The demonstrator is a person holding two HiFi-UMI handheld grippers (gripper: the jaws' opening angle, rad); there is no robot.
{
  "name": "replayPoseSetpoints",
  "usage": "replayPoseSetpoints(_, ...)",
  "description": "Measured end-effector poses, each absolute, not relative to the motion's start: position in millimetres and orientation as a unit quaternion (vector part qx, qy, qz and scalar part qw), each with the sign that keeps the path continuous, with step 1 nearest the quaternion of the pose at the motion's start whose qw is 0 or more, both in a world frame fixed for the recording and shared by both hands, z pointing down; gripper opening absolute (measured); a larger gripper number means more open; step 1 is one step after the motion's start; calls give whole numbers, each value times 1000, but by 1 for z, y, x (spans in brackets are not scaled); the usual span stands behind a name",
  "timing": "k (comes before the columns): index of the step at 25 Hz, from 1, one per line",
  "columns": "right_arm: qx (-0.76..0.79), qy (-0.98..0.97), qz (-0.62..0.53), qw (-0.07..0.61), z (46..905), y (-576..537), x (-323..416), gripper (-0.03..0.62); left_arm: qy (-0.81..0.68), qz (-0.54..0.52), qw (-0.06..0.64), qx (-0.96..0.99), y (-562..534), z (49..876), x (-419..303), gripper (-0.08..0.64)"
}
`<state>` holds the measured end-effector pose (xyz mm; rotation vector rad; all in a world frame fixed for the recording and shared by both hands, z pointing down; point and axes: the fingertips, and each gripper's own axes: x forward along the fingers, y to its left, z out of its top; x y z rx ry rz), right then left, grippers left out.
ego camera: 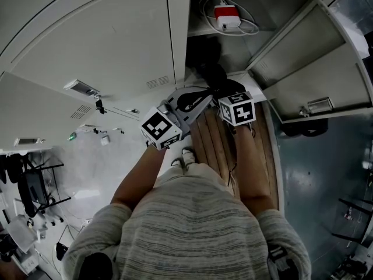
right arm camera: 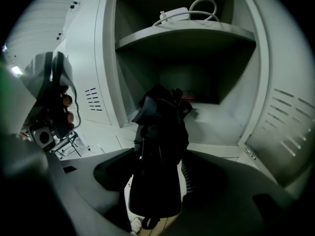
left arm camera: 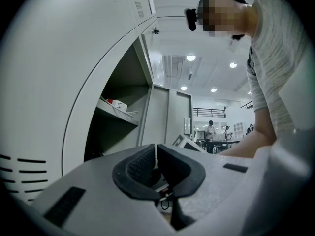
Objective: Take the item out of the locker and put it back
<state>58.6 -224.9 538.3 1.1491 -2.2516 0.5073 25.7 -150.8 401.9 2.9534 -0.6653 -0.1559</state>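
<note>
The person's grey striped top [ego camera: 192, 226] fills the bottom of the head view. Both bare forearms reach straight forward from it, the left forearm [ego camera: 139, 177] angled inward and the right forearm [ego camera: 252, 162] running over a strip of wooden boards [ego camera: 211, 142]. The left hand-held gripper [ego camera: 198, 98] lies tilted toward the right one, its marker cube [ego camera: 160, 130] facing up. The right hand-held gripper [ego camera: 228, 92] points into the open locker [ego camera: 175, 51], where the black item [ego camera: 211, 74] sits at the front of the lower compartment. On the shelf [ego camera: 201, 32] above it lies a red-and-white device [ego camera: 227, 17] with a coiled white cable. The locker door [ego camera: 303, 80] stands swung out to the right.

In the left gripper view the two black pads meet at the tips – the left hand-held gripper is closed with nothing in it. It aims past the locker's edge, with the shelf and the device up on the left, and the person's arm comes in from the right.

In the right gripper view the black item [right arm camera: 160, 146] – soft and dark, like a bag or folded cloth – stands upright between widely spread jaws. The ribbed right pad [right arm camera: 187, 176] shows clear of it, so the jaws are not squeezing it. The locker's lower compartment opens behind it, and the white cable [right arm camera: 202, 6] is on the shelf above.
</note>
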Motion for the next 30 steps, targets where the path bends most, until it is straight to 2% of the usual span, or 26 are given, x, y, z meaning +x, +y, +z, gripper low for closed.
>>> replayPoseSetpoints(19,466,-871,108,109,415,-180,84,273,-227,-60,53,971,-146,388,34,9)
replayPoseSetpoints(30,460,-885,62,43,355,-156,79,273,-238,-55,42,969,-143,372,32,9)
